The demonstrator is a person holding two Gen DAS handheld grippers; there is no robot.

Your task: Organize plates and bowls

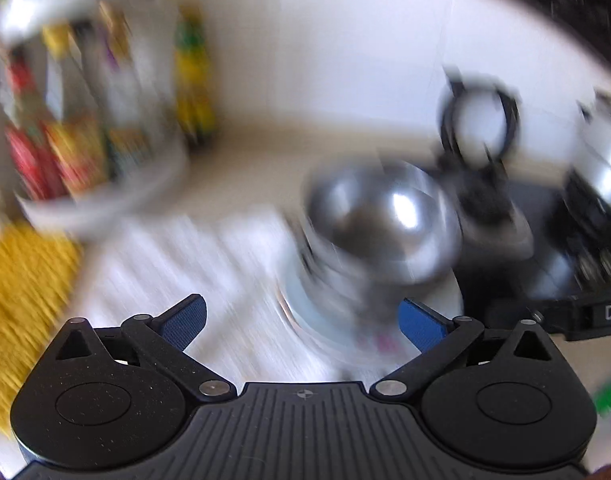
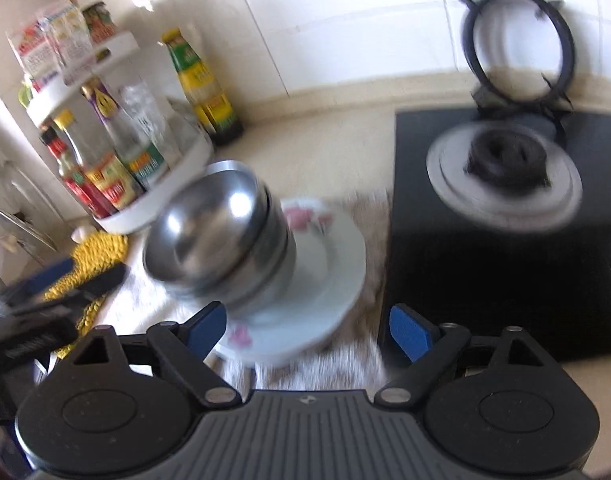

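So there's a stack of shiny stainless steel bowls (image 2: 221, 240) sitting upside down on a white round plate with pink flower prints (image 2: 337, 256). The blur makes an exact count tricky, but the rims in the right wrist view suggest about three nested together. It looks like just the one plate, though a second under it can't be ruled out. The plate rests on a white cloth (image 2: 329, 360) spread on the beige countertop (image 2: 325, 136), right up against the left edge of the black glass cooktop (image 2: 485, 280).

The right gripper (image 2: 309, 330) has its two blue-padded fingers spread wide with nothing between them, hovering over the plate's near rim. The left gripper (image 1: 301, 322) is also wide and holding nothing, aimed at the same bowl stack (image 1: 381, 224) and plate (image 1: 305, 312). It shows up too at the left edge of the right wrist view.

On the cooktop there's one round burner with a silver ring (image 2: 505, 184), and one black wire pan support (image 2: 517, 48) stands tilted up behind it, near the white tiled wall (image 2: 345, 20).

Toward the counter's back left corner stands a white two-tier round rack of sauce bottles and packets (image 2: 117, 128), with one yellow-and-green labelled bottle (image 2: 201, 84) just beside it. A yellow knitted mat (image 2: 97, 256) lies in front of the rack, touching the cloth's left edge.
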